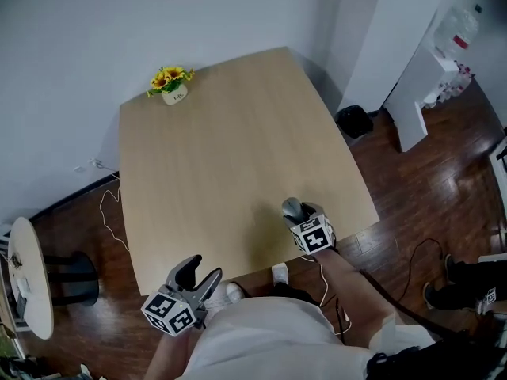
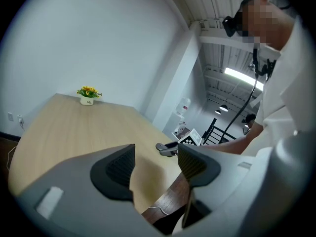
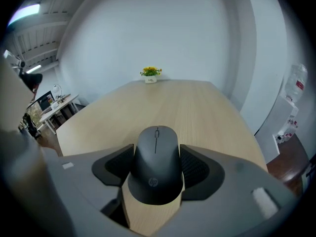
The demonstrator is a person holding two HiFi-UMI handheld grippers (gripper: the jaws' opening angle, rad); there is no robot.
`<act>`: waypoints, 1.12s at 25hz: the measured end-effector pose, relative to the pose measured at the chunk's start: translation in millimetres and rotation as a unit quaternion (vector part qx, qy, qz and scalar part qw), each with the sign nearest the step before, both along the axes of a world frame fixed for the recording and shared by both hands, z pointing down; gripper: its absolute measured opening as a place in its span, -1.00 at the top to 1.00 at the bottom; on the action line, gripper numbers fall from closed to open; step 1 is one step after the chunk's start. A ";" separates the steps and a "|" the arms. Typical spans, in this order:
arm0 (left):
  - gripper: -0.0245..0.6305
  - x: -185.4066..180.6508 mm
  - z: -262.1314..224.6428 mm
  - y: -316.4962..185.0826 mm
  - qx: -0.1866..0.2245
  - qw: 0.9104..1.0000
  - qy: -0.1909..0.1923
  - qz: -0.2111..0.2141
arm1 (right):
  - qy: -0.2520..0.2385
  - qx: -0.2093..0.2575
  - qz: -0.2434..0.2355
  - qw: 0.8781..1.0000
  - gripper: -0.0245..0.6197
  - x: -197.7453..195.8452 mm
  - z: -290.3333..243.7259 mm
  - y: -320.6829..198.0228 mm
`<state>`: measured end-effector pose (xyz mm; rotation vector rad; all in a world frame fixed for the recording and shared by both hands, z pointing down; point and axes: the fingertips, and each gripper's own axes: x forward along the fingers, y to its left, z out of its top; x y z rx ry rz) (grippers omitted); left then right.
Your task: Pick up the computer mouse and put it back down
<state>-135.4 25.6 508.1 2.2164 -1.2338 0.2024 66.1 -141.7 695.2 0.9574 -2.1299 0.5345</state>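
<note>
Wooden table (image 1: 222,149): light top, spread ahead of both grippers, its near edge below the left gripper (image 1: 202,270), whose jaws stand apart with nothing between them. Right gripper (image 1: 295,210): over the table's near right part, pads clamped on the flanks of the black computer mouse (image 3: 157,162), which points away from it. Pot of yellow flowers (image 1: 173,85): far ahead of both grippers, at the table's far edge.

Potted flowers (image 1: 170,84) at far table (image 1: 238,149) corner; possibly a bin (image 1: 354,121) beyond
</note>
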 end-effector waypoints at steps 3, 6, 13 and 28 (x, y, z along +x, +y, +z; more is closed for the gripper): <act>0.19 -6.0 0.9 7.8 0.007 1.000 0.009 0.006 | -0.012 0.010 0.011 1.000 0.01 0.3 -29.8 19.9; 0.19 -13.2 1.9 13.6 0.009 1.000 0.019 0.017 | -0.021 0.026 0.014 0.999 0.01 -5.2 -65.8 40.3; 0.16 -18.9 2.3 6.6 0.010 0.998 0.026 0.052 | -0.041 0.069 -0.028 0.996 0.01 -25.4 -161.2 98.4; 0.16 -8.9 -3.3 4.0 0.030 0.992 0.029 0.118 | -0.071 0.106 -0.013 0.992 0.01 -39.8 -243.8 170.4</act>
